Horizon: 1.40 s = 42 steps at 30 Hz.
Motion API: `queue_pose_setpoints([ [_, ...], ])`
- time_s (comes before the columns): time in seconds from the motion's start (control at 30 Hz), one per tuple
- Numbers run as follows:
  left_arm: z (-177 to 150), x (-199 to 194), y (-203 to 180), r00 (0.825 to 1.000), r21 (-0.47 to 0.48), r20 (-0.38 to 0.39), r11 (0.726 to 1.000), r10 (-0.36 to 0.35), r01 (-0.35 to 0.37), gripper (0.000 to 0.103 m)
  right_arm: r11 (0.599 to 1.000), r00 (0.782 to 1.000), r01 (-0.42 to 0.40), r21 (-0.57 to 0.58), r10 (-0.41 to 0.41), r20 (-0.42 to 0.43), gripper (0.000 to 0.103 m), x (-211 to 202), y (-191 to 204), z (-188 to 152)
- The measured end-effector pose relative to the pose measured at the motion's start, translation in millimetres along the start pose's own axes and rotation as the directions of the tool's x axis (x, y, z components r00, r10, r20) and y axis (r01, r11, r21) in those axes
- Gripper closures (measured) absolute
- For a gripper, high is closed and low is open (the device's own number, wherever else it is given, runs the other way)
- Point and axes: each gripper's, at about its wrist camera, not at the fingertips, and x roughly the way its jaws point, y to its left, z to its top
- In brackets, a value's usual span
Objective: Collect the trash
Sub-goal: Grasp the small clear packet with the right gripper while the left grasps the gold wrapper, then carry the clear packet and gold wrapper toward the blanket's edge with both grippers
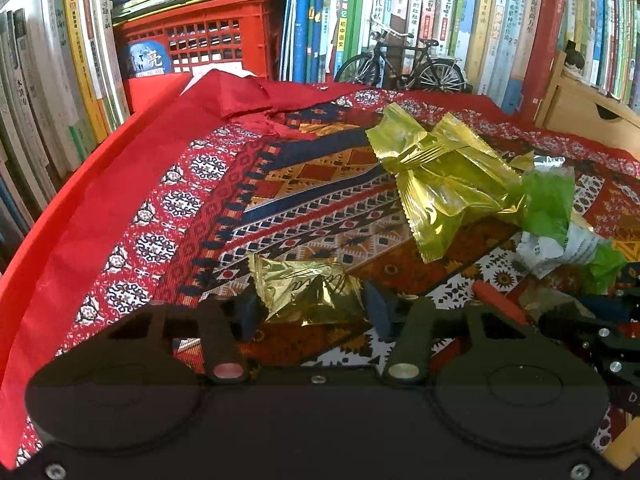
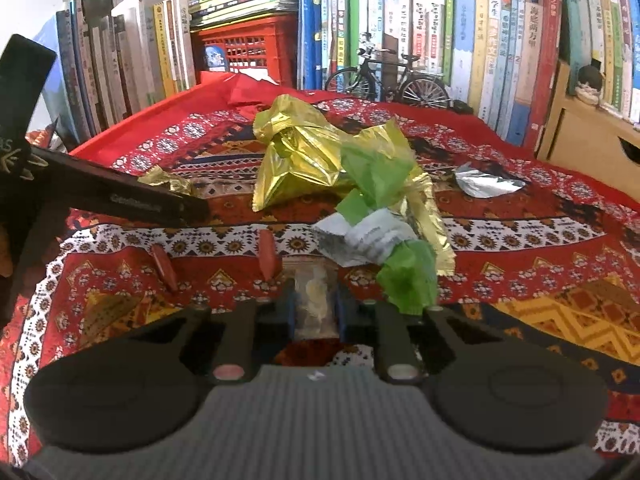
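Observation:
My left gripper [image 1: 314, 314] is low over the patterned red cloth [image 1: 168, 200], its blue pads pressed on both sides of a small gold wrapper [image 1: 308, 292]. The right gripper [image 2: 315, 314] is shut on a small clear packet [image 2: 316, 300] with pale contents. Just ahead of it lies a pile of trash: a big crumpled gold wrapper [image 2: 296, 160], green wrapper pieces [image 2: 372, 176] and a white wrapper [image 2: 368, 240]. That gold wrapper [image 1: 440, 184] also lies to the right in the left wrist view. A silver foil scrap [image 2: 486, 184] rests further right.
Books [image 1: 400, 20], a red crate [image 1: 208, 40] and a model bicycle [image 1: 400, 64] line the back. A wooden drawer box [image 2: 592, 144] stands at right. Two small red pieces [image 2: 268, 258] lie on the cloth. Crumpled red paper [image 1: 240, 92] sits at the far edge.

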Motion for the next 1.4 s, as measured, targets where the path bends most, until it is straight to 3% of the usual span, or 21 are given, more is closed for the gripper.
queue_pose_setpoints([
  [0.23,-3,-17,7,1.0,-0.091,0.014,0.996,-0.01,0.011,0.053,0.999,1.0,0.021,0.036,-0.022,0.0,0.08,-11,0,-1],
  [0.83,-54,-96,18,0.999,-0.069,0.031,0.997,-0.034,0.036,0.053,0.995,0.997,0.054,0.08,-0.058,0.058,0.08,-68,36,-17],
  [1.4,-109,-170,20,0.995,-0.032,0.054,0.996,-0.085,0.087,0.053,0.986,0.995,0.091,0.136,-0.097,0.037,0.08,-129,77,-58],
])
